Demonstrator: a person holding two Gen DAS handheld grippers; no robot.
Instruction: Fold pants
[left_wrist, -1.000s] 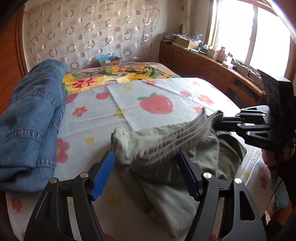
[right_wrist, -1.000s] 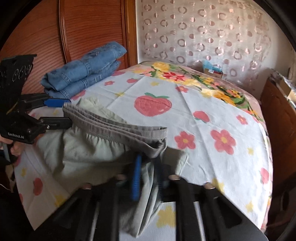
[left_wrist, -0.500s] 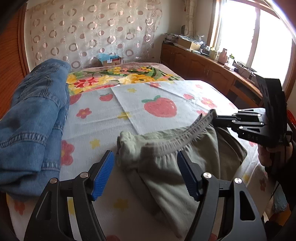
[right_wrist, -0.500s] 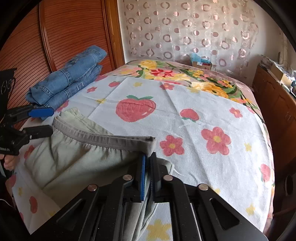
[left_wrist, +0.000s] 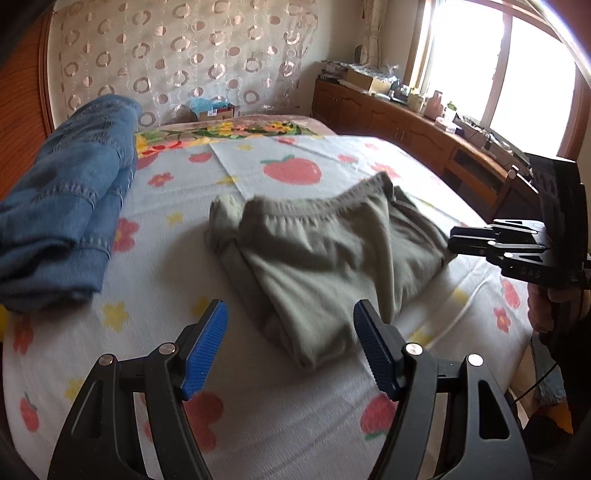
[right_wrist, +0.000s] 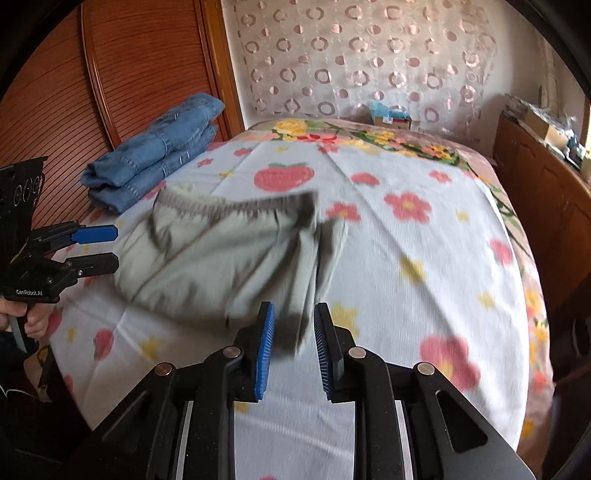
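Observation:
The olive-green pants (left_wrist: 332, 251) lie folded in a loose heap on the flowered bed sheet (left_wrist: 258, 424), waistband towards the far side. My left gripper (left_wrist: 290, 306) stands open just short of their near corner, with nothing pressed between its blue pads. The right wrist view shows it to the left of the pants (right_wrist: 221, 258), where the left gripper (right_wrist: 116, 246) is apart from the cloth. My right gripper (right_wrist: 293, 310) has its jaws opening; a corner of the pants lies in the gap, and neither pad presses on it. From the left wrist, the right gripper (left_wrist: 450, 243) sits at the pants' right edge.
Folded blue jeans (left_wrist: 74, 206) lie on the bed's left side by the wooden headboard (right_wrist: 129, 74). A wooden cabinet (left_wrist: 406, 125) crowded with small items runs under the window on the right. A hand (right_wrist: 33, 317) holds the left gripper's handle.
The right gripper has let go of the waistband, which was held up taut and now lies slack on the bed. Both grippers have drawn back from the pants.

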